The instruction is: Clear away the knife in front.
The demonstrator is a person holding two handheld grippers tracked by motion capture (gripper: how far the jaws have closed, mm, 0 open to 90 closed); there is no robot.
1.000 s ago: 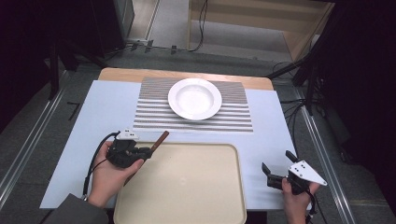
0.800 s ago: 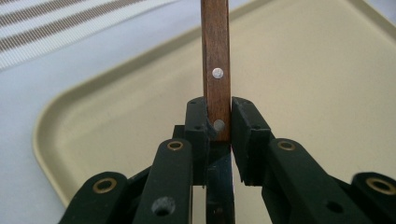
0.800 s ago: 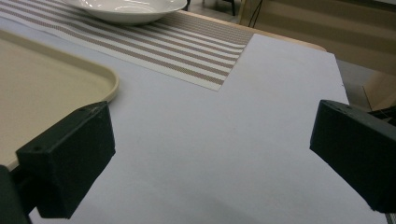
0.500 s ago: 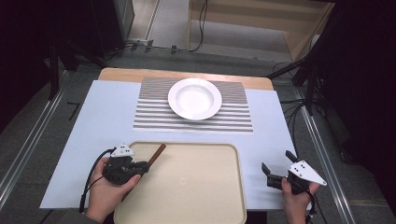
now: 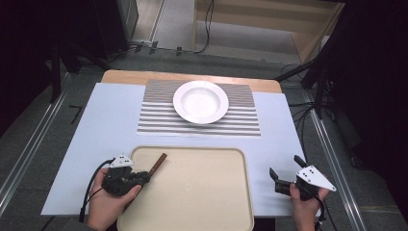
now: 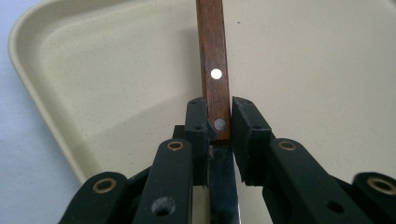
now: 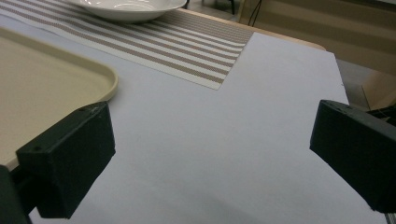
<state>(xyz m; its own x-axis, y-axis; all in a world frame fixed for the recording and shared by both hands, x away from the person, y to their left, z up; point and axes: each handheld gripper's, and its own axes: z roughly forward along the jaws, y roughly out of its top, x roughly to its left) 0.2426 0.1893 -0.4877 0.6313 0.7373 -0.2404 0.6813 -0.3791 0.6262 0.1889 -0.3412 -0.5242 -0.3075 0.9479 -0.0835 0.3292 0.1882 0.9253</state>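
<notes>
Knife [image 6: 215, 84] with the wooden handle is clamped in the left gripper [image 6: 218, 128] over the beige tray [image 5: 202, 202] near its left edge. Right gripper [image 5: 284, 179] sits wide open, holding nothing, just right of the tray. Farther back, a white plate [image 5: 200, 101] rests on the striped placemat [image 5: 154, 118].

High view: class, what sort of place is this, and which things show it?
Probably a lab or recording workspace staged as a dining table: a white plate on a striped placemat, a beige tray, cables on the floor.

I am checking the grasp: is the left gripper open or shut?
Shut: the left gripper clamps the knife's wooden handle above the tray.
</notes>
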